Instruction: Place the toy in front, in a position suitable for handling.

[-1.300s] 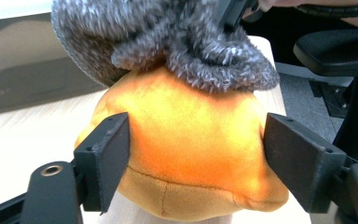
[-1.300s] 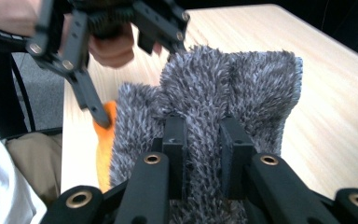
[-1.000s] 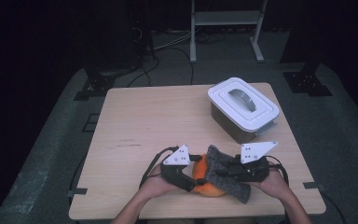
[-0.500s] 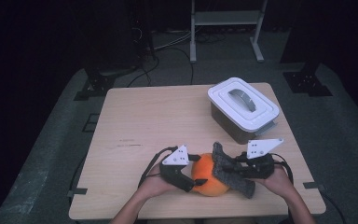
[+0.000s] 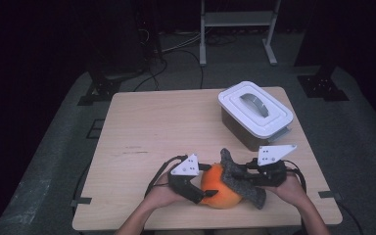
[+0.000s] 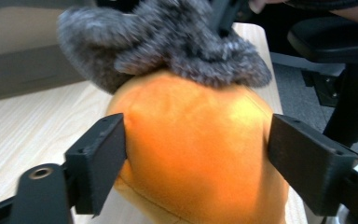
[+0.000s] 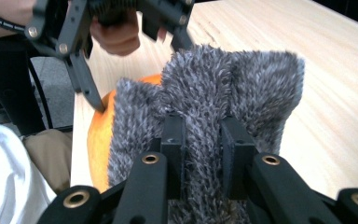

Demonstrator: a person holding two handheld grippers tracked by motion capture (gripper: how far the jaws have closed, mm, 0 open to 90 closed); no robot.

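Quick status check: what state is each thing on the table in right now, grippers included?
Round orange plush toy: on the table's near edge, held between the left gripper's fingers.
Grey furry cloth: draped over the toy, pinched by the right gripper.
White lidded plastic box: closed, handle flat, untouched.
Left gripper: shut on the toy.
Right gripper: shut on the cloth.
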